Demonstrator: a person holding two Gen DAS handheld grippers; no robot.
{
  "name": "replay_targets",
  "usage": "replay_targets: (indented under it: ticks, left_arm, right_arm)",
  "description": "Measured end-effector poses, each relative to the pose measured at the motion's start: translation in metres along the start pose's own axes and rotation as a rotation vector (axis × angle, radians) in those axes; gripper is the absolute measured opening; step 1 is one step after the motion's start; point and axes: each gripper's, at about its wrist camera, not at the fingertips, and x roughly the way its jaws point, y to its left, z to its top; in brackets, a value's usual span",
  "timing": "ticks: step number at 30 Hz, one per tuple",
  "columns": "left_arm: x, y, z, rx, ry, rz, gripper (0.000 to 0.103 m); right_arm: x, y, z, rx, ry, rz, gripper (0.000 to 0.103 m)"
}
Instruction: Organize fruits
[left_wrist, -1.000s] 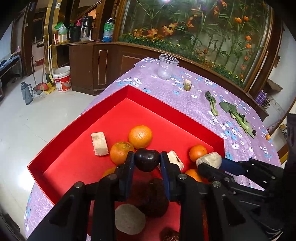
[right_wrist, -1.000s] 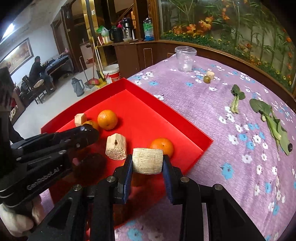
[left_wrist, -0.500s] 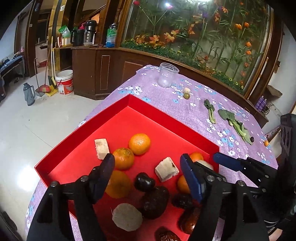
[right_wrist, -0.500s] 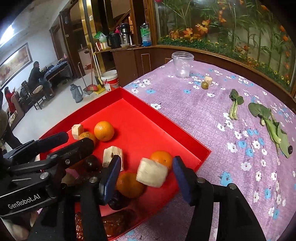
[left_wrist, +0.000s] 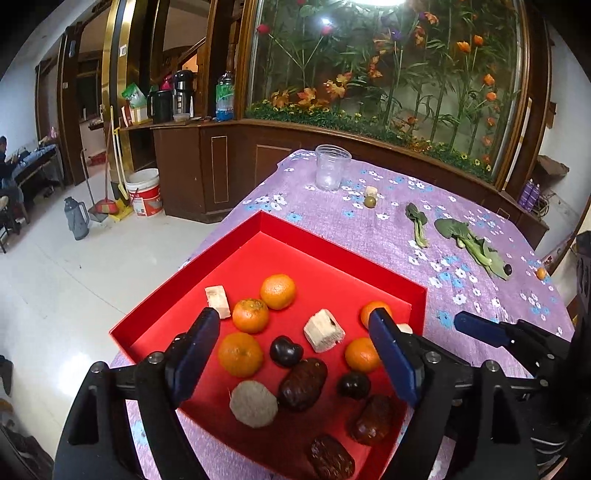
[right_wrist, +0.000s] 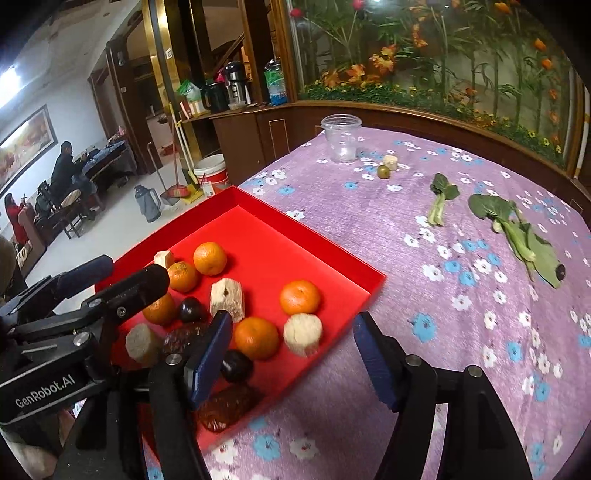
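**A:** Fruits mostly sit inside the red tray (left_wrist: 155, 314) already: five oranges, the nearest to the tray's right wall being one orange (right_wrist: 300, 296), plus two dark plums (left_wrist: 286, 350) and some brown dates (left_wrist: 303, 384) toward the tray's near end.

**B:** And the pale chunks?

**A:** Also in the tray. One chunk (right_wrist: 303, 334) lies just inside the near right wall, beside an orange.

**B:** Are the tools holding anything?

**A:** No. The left gripper (left_wrist: 295, 354) has its jaws apart and opening, hovering above the tray with nothing pressed between the pads. The right gripper (right_wrist: 291, 354) is likewise spread and opening, empty, over the tray's near right edge.

**B:** What's left?

**A:** Beyond the tray's far corner, near the cup (left_wrist: 331, 168), a green fruit (right_wrist: 383, 172) and another pale piece (right_wrist: 390, 162) rest on the cloth (right_wrist: 369, 229). A small dark fruit and a tiny orange one lie well right of the tray, by the greens (left_wrist: 469, 242). I'd judge it mostly done, with those strays remaining.
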Motion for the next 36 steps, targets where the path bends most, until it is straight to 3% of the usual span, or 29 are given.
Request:
replay_targets:
  ticks: [14, 16, 23, 30, 36]
  left_arm:
    - [-0.032, -0.025, -0.026, 0.06, -0.024, 0.104, 0.084]
    - [-0.038, -0.027, -0.029, 0.06, -0.043, 0.129, 0.089]
    - [-0.05, -0.032, -0.037, 0.07, -0.1, 0.198, 0.09]
    - [-0.079, -0.035, -0.036, 0.075, -0.228, 0.268, 0.094]
    - [-0.126, -0.04, -0.041, 0.055, -0.437, 0.379, 0.103]
  right_arm:
    - [-0.033, -0.013, -0.047, 0.046, 0.002, -0.052, 0.078]
    - [-0.038, -0.013, -0.051, 0.052, -0.005, -0.056, 0.079]
    - [-0.063, 0.0, -0.057, 0.009, -0.112, -0.135, 0.08]
    - [-0.086, 0.017, -0.058, -0.043, -0.199, -0.134, 0.086]
    - [-0.095, 0.026, -0.061, -0.063, -0.223, -0.113, 0.087]
